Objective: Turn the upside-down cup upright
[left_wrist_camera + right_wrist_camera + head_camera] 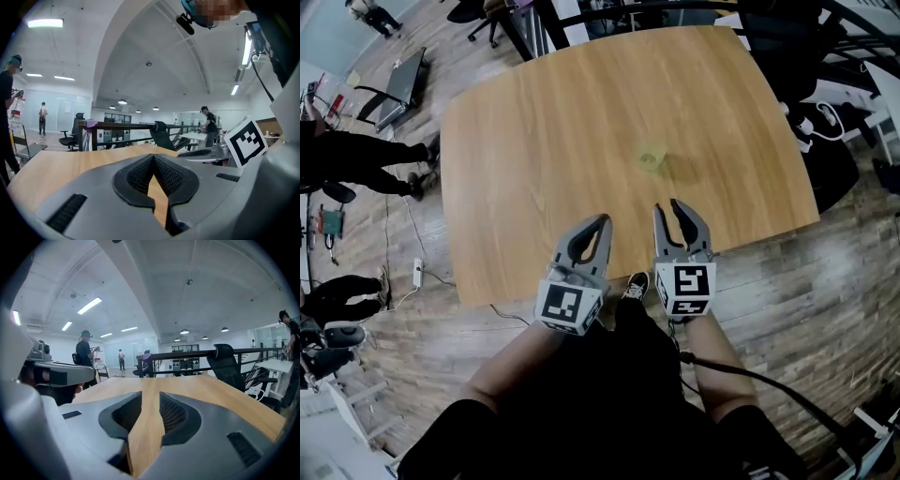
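Nearest the head camera, dark-clothed legs and two bare forearms are seen, with a black sneaker (636,284) on the grey-brown plank floor (787,281) between the two tools. The grey left gripper (605,221) is held just over the near edge of the light wooden table with rounded corners (544,141). Its jaws are pressed together at the tips, and nothing is held between them. In its own view the left gripper (153,157) is seen closed at the tips, with only a sliver of tabletop (56,164) showing through the hollow behind them.

Just beside it, the grey right gripper (667,206) is held over the same edge, pointing across the table. Its jaws are set slightly apart and are empty. In its own view a strip of bare wood (211,390) is seen through the gap of the right gripper (150,394).

The small pale yellow-green cup (652,157) is placed on the table, right of centre, ahead of the right gripper and well apart from both tools. It is blurred, so which way up it stands cannot be told.

Beyond the table, a black metal railing (187,354) and a black office chair (225,359) are seen. Farther off, people are standing in the bright, white-ceilinged room.
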Tool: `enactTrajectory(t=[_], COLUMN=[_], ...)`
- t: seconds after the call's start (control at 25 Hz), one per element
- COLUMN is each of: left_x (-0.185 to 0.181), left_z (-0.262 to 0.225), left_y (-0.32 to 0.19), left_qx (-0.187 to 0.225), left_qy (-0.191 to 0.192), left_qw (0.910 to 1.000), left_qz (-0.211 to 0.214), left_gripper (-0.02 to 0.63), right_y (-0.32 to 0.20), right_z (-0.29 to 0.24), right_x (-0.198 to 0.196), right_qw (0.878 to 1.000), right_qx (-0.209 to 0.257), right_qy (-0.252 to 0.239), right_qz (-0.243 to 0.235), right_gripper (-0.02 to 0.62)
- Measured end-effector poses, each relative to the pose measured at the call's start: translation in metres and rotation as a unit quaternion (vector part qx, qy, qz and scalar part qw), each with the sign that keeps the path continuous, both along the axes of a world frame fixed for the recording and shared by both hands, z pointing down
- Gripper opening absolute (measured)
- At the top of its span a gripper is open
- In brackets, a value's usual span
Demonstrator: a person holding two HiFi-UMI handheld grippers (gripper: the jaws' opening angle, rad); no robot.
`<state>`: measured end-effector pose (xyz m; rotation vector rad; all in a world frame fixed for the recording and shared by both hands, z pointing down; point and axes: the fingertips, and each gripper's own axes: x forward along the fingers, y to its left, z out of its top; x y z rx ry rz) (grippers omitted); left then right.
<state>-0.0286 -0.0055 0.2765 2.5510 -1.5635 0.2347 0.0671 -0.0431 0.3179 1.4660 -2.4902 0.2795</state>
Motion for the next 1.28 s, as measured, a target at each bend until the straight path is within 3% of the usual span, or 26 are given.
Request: enactTrajectory(t=[0.08,0.48,0.8,1.04,1.28], left_x=[0.003,0.002,-0.003,0.000,-0.016], left_z=[0.005,0.053,0.109,0.148,0.178], left_y=[-0.011,-0.082,-0.139,-0.178,-0.197], left_qx=[-0.004,-0.013,-0.038,-0.060,-0.066], left_qy=[-0.004,-0.004,0.007,0.024,0.038], left_qw=[1.0000,0.9999,0.9992,0.9973,0.9967], left_qz=[0.000,-0.004,0.009,0.036,0.030], left_gripper=[0.008,0.008,0.008,0.008,0.008], right_y=[-0.013,-0.074,-0.121,-0.143,-0.172], right_z=[0.006,0.046,0.090,0.122,0.139], right_x=[0.000,-0.016,-0.018,-0.029,-0.042], right_qw=[1.000,0.999,0.998,0.997,0.997], right_qx=[-0.010,-0.041,-0.063,-0.053,-0.040], right_qy=[0.000,0.000,0.000,0.034,0.045], right_qz=[-0.006,-0.018,-0.020,-0.048,-0.058], right_gripper=[0.108,0.221,0.258,0.295,0.361])
